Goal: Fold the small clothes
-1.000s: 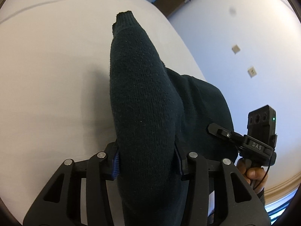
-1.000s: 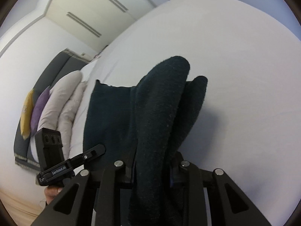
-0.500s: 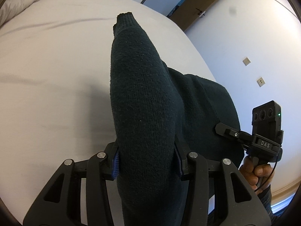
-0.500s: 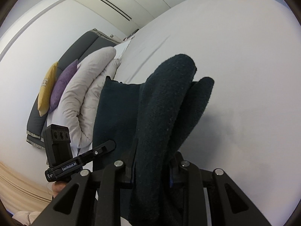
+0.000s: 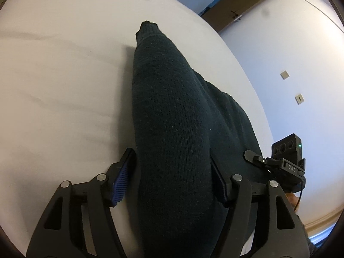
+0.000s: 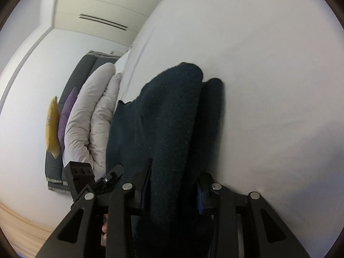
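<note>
A dark green knitted sweater (image 5: 172, 107) lies on the white bed (image 5: 64, 86), with a folded sleeve running forward from my left gripper (image 5: 169, 157). Its jaws are opening: the left blue pad (image 5: 120, 182) stands clear of the knit, and the fabric still lies between the fingers. In the right wrist view the sweater (image 6: 172, 111) rests bunched on the sheet (image 6: 268, 86). My right gripper (image 6: 175, 167) holds a thick fold; its jaws are starting to open, but the pads still touch the fabric.
A rolled white duvet (image 6: 92, 118), a purple cushion (image 6: 67, 116) and a yellow cushion (image 6: 51, 126) lie by the grey headboard. A wooden door (image 5: 236, 6) and wall sockets (image 5: 298, 99) are beyond the bed's edge. A hand (image 5: 292, 197) holds the right tool.
Both grippers sank toward the bed with the sweater, which now rests on the sheet. The left jaws spread off the sleeve; the right jaws widened a little.
</note>
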Motion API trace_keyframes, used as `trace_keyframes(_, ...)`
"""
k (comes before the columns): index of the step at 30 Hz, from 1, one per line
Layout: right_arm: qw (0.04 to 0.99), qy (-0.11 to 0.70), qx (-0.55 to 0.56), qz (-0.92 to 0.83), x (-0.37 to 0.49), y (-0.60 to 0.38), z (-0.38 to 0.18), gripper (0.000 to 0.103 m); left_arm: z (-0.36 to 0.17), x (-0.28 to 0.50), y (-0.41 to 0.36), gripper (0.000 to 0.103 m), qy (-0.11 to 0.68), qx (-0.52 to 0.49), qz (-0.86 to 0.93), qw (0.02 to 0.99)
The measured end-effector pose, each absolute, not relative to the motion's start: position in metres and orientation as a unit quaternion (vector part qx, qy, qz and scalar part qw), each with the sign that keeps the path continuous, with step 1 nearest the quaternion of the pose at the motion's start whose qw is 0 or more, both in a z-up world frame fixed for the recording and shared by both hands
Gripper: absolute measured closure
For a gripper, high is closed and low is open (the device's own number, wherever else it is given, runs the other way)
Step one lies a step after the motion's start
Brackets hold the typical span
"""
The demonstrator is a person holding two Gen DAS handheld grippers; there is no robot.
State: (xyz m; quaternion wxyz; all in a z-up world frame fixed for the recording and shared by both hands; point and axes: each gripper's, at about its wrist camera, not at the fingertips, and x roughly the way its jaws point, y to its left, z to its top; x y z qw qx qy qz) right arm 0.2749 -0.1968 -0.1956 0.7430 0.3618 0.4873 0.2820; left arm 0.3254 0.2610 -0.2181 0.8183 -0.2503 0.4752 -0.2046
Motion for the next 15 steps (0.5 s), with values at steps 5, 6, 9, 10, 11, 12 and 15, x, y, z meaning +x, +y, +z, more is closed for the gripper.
trace_keyframes(5, 0.753, 0.477, 0.348, 0.291, 0.275, -0.193, -0.195, 0.069, -0.217, 0.325, 0.257, 0.036, 0.46, -0.246, -0.208, 0.828)
trace_keyframes(6, 0.753, 0.476, 0.349, 0.292, 0.274, -0.193, -0.193, 0.068, -0.216, 0.319, 0.257, 0.036, 0.458, -0.247, -0.207, 0.829)
trace_keyframes(9, 0.77, 0.473, 0.334, 0.268, 0.265, -0.196, -0.179, 0.051, -0.206, 0.305, 0.271, 0.035, 0.452, -0.234, -0.176, 0.842)
trace_keyframes(10, 0.782, 0.467, 0.322, 0.257, 0.259, -0.199, -0.172, 0.04, -0.198, 0.299, 0.267, 0.035, 0.445, -0.217, -0.165, 0.853)
trace_keyframes(11, 0.796, 0.459, 0.308, 0.246, 0.253, -0.2, -0.163, 0.036, -0.188, 0.292, 0.264, 0.035, 0.436, -0.195, -0.152, 0.865)
trace_keyframes(12, 0.81, 0.448, 0.293, 0.238, 0.245, -0.203, -0.154, 0.032, -0.176, 0.281, 0.259, 0.035, 0.425, -0.165, -0.133, 0.88)
trace_keyframes(15, 0.842, 0.423, 0.256, 0.217, 0.217, -0.21, -0.128, 0.029, -0.141, 0.247, 0.254, 0.026, 0.375, -0.103, -0.097, 0.916)
